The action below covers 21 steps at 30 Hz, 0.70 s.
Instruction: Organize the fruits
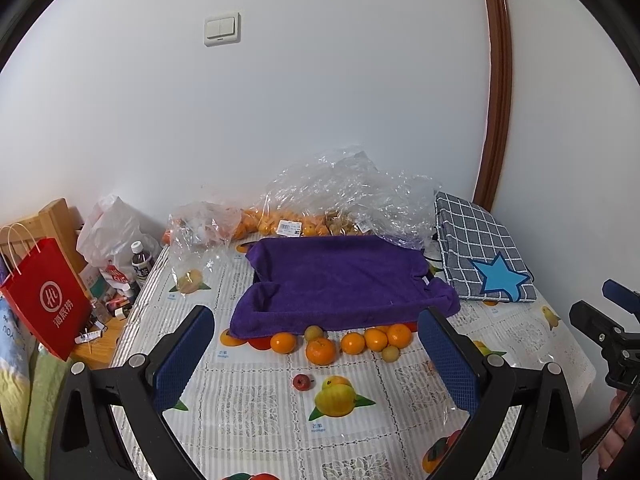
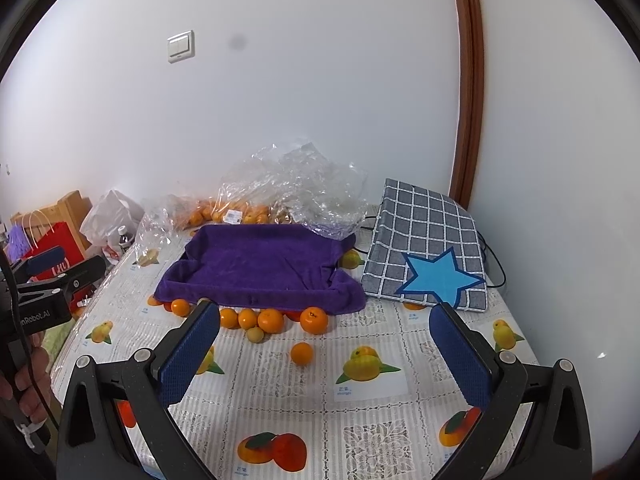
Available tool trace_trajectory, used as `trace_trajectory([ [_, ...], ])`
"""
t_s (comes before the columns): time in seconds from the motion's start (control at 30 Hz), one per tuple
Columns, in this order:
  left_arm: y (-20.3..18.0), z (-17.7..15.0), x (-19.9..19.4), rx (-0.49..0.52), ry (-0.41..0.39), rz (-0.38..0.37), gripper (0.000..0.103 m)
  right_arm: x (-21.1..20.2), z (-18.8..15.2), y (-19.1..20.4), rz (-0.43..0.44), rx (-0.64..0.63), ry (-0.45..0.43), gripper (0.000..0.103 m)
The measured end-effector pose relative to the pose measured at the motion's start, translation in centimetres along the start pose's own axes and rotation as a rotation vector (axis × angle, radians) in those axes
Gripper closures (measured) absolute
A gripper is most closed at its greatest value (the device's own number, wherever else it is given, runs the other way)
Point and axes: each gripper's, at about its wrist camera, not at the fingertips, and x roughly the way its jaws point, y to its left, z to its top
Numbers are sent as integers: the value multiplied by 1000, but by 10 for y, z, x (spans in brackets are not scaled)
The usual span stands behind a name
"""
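Note:
Several loose oranges [image 1: 320, 351] and small yellow-green fruits [image 1: 390, 353] lie in a row along the near edge of a purple-towel-lined tray [image 1: 340, 276], also in the right wrist view [image 2: 260, 264]. A small red fruit [image 1: 301, 381] sits alone nearer; in the right wrist view it looks orange [image 2: 301, 353]. My left gripper [image 1: 316, 360] is open and empty, short of the row. My right gripper [image 2: 324, 352] is open and empty, a little short of the fruit.
Clear plastic bags of oranges [image 1: 288, 220] lie behind the tray against the wall. A checked cushion with a blue star [image 1: 480, 252] is at the right. A red paper bag [image 1: 44, 300], a bottle and clutter stand left of the table. The tablecloth [image 1: 256, 400] has printed fruit pictures.

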Motion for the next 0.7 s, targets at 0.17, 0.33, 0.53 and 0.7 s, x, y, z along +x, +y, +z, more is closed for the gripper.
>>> trace_trajectory([
  [0.17, 4, -3, 9, -5, 14, 3, 0, 5, -4, 0, -12, -13, -8, 0],
  [0.33, 13, -13, 30, -19, 54, 7, 0, 20, -9, -2, -13, -18, -7, 0],
  [0.53, 27, -31, 63, -32, 104, 9, 0, 58, -18, -2, 12, -24, 65, 2],
  [0.7, 43, -49, 97, -43, 166, 17, 4, 92, -27, 0, 29, -22, 132, 5],
])
